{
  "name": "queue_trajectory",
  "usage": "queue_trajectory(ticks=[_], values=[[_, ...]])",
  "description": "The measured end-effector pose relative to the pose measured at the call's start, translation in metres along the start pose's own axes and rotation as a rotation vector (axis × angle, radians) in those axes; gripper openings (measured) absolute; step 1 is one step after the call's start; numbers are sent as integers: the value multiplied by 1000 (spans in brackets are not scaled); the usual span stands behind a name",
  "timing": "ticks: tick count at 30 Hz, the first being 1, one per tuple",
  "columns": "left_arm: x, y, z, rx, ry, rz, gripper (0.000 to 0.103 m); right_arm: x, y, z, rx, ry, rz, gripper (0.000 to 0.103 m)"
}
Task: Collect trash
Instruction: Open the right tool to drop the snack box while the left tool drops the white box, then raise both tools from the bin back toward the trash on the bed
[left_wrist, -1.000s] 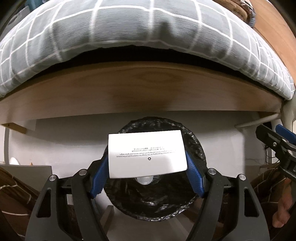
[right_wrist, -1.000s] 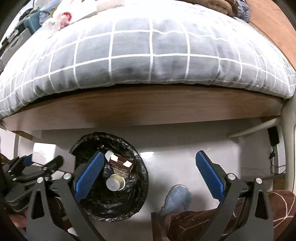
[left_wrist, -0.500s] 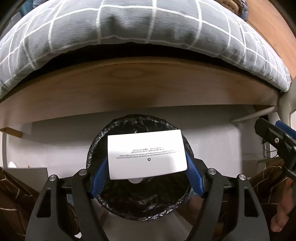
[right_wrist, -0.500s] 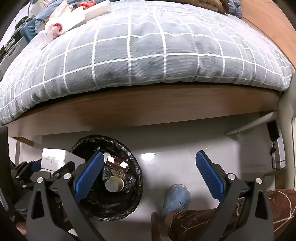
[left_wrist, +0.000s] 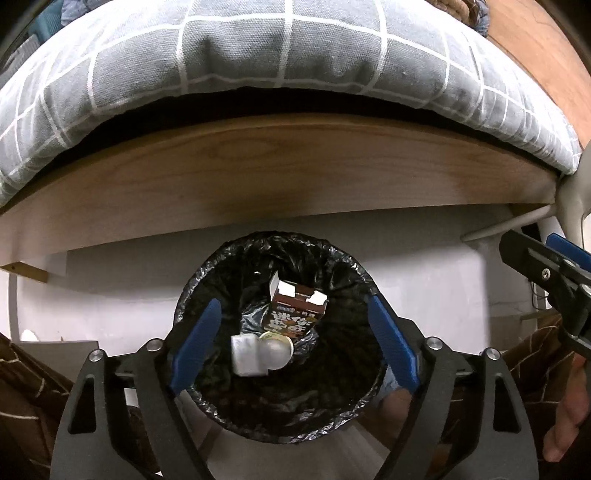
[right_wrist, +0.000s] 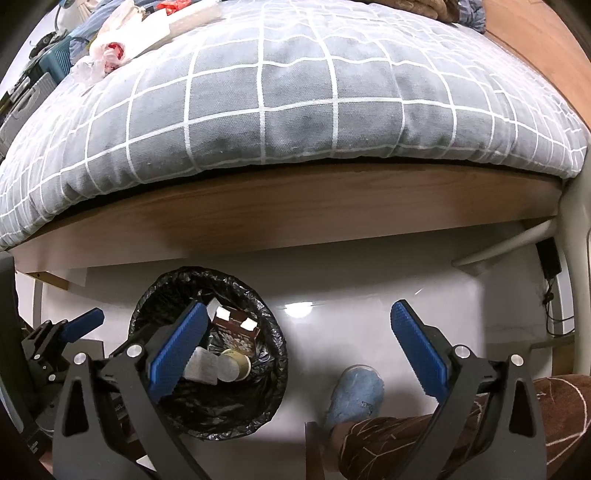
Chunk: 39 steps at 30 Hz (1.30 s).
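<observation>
Black-framed left gripper (left_wrist: 293, 341) and right gripper (right_wrist: 295, 343) with ribbed blue-padded jaws, silver screws; brown white-lined trousers (right_wrist: 443, 435).

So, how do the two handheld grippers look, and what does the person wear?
Both the left gripper and the right gripper have black triangular frames with silver screws and ribbed blue pads on the fingers. The person wears brown trousers with thin pale lines.

White box (left_wrist: 248, 355) lying in black-lined bin (left_wrist: 207, 280).

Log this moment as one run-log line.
left hand-held gripper: jaws opening, nothing between | white box: in trash bin | right hand-held gripper: open, empty
</observation>
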<state>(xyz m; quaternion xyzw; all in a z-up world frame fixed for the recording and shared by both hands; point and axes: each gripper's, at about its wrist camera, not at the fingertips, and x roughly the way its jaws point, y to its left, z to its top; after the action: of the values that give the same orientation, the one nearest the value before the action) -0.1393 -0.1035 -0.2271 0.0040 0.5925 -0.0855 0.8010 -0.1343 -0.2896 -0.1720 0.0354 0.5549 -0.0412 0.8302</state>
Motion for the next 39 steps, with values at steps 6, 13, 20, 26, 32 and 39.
queue_trajectory(ticks=[6, 13, 20, 26, 32, 39], values=[[-5, 7, 0, -16, -18, 37, 92, -2, 2, 3, 0, -4, 10, 96], [-16, 23, 0, -40, -27, 66, 97, -16, 10, 4, -20, -56, 16, 96], [-53, 28, 3, -16, -92, 53, 97, -47, 15, 8, -14, -105, 42, 96], [-93, 26, 9, 2, -157, 49, 97, -71, 19, 16, -13, -148, 36, 96], [-129, 31, 17, 5, -209, 50, 97, -102, 31, 23, -38, -194, 59, 96], [-161, 34, 26, -3, -253, 41, 97, -140, 44, 39, -68, -260, 71, 96]])
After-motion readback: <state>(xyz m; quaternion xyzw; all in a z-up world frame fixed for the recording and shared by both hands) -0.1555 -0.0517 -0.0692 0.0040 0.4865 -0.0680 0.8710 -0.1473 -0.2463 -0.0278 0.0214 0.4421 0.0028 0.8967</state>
